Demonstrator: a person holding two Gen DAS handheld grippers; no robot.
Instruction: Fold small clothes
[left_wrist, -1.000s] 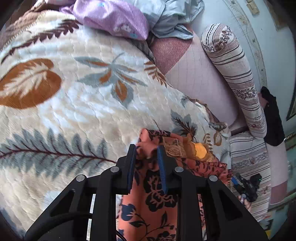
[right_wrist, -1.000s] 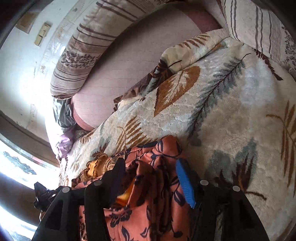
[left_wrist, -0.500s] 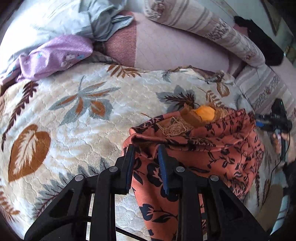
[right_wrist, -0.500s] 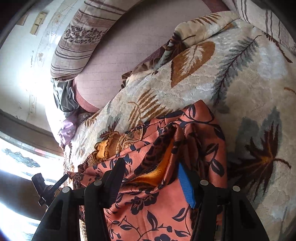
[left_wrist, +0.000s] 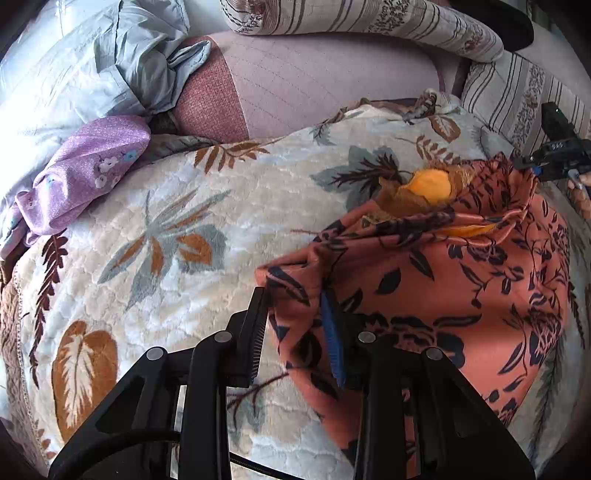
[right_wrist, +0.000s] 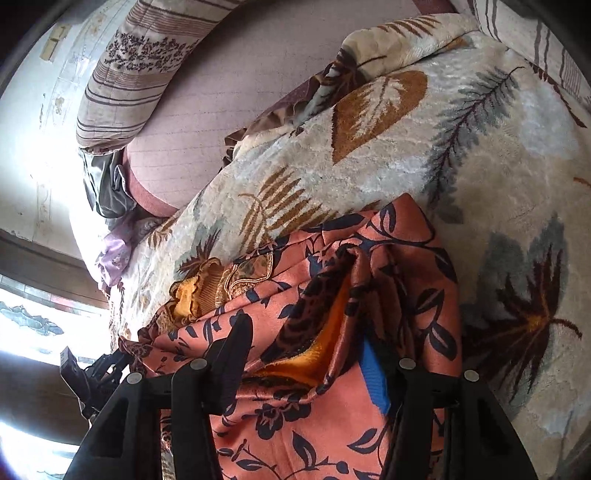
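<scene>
Orange satin garment with a dark floral print (left_wrist: 461, 288) lying crumpled on the bed, lower right of the left wrist view.

At upper left sit a pale blue crumpled cloth (left_wrist: 122, 62) and a lilac shiny cloth (left_wrist: 85, 173); the cream plush blanket with leaf pattern (left_wrist: 177, 236) covers the bed, a striped bolster (left_wrist: 369, 26) behind. The left hand-held gripper (left_wrist: 295, 332) is opening, a corner of fabric loose between its jaws. The right hand-held gripper (right_wrist: 306, 362) is closing around a bunched fold. I judge the satin light, limp and slippery; hems or corners offer the surest hold.
</scene>
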